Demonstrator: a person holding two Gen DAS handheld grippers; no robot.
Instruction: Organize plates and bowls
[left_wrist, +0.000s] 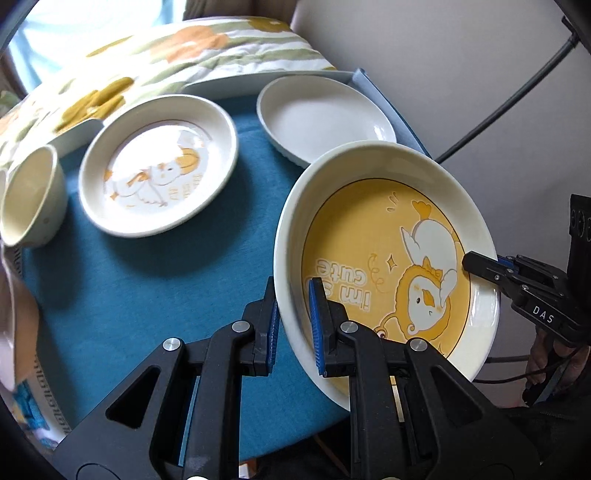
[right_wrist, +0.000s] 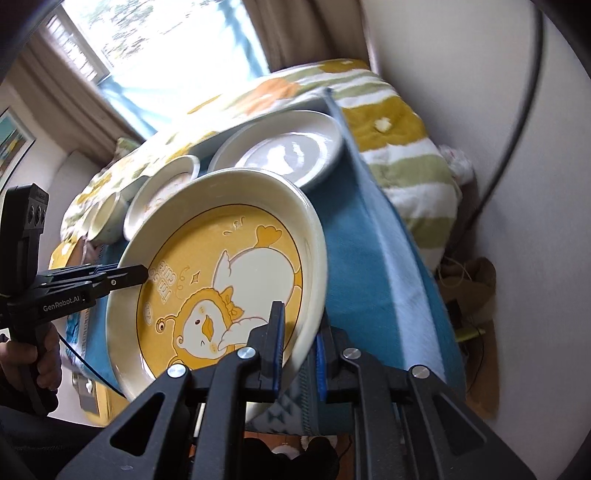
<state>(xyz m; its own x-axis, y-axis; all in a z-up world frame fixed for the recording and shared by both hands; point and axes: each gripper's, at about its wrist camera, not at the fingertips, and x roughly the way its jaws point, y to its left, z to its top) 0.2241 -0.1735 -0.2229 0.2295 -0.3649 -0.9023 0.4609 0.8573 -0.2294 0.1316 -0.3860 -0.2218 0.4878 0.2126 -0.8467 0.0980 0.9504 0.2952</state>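
Duck plate (left_wrist: 388, 266): cream rim, yellow centre w/ white cartoon duck in a yellow hood & white "i'm so cute" lettering. Second plate (left_wrist: 159, 171) showing cream w/ pale orange-and-white duck print. Plain plate (left_wrist: 325, 118) looking white; small bowl (left_wrist: 31, 195) cream. Counter (left_wrist: 147, 295) wearing a teal cloth. Quilt (left_wrist: 177, 55): white w/ green stripes, orange & mustard patches. Tongs (left_wrist: 293, 325) showing black w/ blue pads.

Three plates and one bowl on view, plus two tools

And here's the tally: yellow duck plate (left_wrist: 384, 258), white duck plate (left_wrist: 159, 166), plain white plate (left_wrist: 325, 118), that's three; one cream bowl (left_wrist: 29, 199); left tool (left_wrist: 293, 325) and right tool (right_wrist: 299, 354), two
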